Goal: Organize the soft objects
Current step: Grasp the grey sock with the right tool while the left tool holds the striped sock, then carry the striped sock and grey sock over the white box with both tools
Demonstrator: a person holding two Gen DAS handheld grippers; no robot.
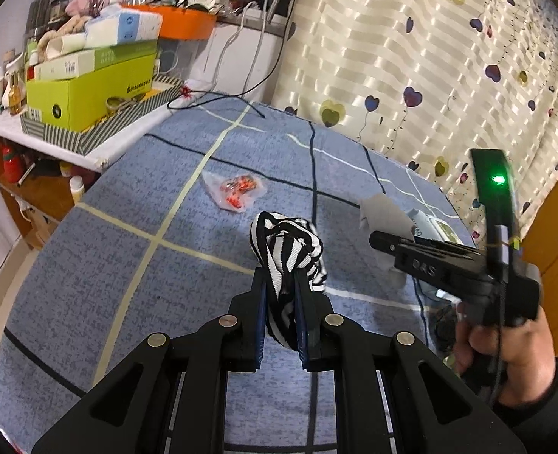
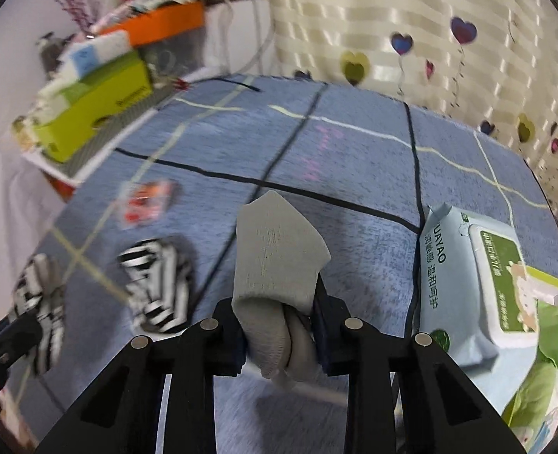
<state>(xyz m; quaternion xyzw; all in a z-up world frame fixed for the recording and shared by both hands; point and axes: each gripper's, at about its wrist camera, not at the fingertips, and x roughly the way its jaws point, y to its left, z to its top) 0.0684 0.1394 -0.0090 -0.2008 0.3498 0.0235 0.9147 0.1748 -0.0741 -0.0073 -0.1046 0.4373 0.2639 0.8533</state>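
In the left wrist view my left gripper [image 1: 282, 295] is shut on a black-and-white striped sock [image 1: 286, 246], which bulges out above the blue pads. The right gripper [image 1: 377, 242] comes in from the right, gripped by a hand [image 1: 506, 352], with a grey sock [image 1: 383, 213] at its tip. The right wrist view shows my right gripper [image 2: 279, 317] shut on that folded grey sock [image 2: 275, 253], lifted off the blue checked cloth [image 2: 354, 174]. A second striped sock [image 2: 158, 283] lies on the cloth to the left. Further left, blurred, the left gripper [image 2: 14, 333] carries its striped sock [image 2: 41, 302].
A clear bag of red-orange bits [image 1: 237, 189] lies mid-cloth. A wet-wipes pack [image 2: 464, 276] and green packets [image 2: 543, 340] sit at the right. A cluttered shelf with a lime-green box [image 1: 90, 87] and an orange tray [image 1: 180, 22] borders the left, and a heart-print curtain [image 1: 430, 56] hangs behind.
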